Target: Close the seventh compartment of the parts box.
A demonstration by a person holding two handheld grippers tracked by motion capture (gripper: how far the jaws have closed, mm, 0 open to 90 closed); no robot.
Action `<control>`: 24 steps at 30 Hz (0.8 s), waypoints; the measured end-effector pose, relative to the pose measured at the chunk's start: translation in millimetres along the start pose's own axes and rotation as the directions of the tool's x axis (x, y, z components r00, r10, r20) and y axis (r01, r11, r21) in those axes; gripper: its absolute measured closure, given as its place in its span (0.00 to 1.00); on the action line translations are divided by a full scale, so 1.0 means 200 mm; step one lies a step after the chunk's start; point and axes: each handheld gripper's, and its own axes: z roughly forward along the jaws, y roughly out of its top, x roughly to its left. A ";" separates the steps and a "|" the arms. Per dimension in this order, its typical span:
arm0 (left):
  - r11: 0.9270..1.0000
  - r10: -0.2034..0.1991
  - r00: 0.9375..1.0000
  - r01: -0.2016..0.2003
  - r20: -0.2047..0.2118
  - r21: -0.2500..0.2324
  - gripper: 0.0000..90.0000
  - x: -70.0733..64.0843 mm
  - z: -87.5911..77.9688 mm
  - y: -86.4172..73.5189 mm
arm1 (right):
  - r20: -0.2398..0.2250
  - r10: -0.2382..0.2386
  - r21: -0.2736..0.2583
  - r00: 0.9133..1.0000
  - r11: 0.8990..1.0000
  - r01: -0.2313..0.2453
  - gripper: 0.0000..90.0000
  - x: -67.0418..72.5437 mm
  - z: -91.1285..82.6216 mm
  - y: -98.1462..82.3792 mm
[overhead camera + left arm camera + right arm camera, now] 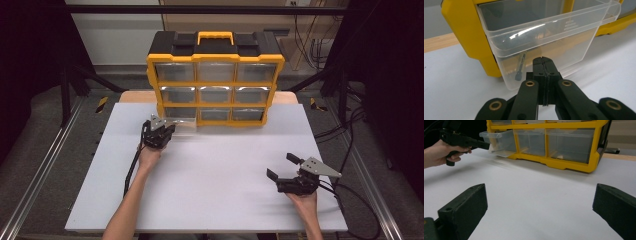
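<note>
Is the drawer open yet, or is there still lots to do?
Partly open. The bottom-left clear drawer already sticks out of the yellow organizer. The left tool, jaws shut, is at the drawer's front, though whether it pinches the plastic is unclear. A small dark bit lies inside. The right tool waits open over the table. Getting that bit out probably comes next.

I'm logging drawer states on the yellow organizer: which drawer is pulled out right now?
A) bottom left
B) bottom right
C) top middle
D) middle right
A: the bottom-left drawer juts out of the organizer, with the shut left gripper at its front.
</note>
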 end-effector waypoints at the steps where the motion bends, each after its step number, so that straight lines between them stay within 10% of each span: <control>1: 1.000 -0.001 1.000 0.001 -0.003 -0.001 0.99 0.00 0.00 0.00 | 0.000 0.000 0.000 1.000 1.000 0.000 0.00 0.00 0.00 0.00; 24: 1.000 -0.001 1.000 0.001 -0.027 0.003 0.99 0.03 0.05 0.05 | 0.000 0.002 0.001 1.000 1.000 -0.002 0.00 0.00 0.00 0.00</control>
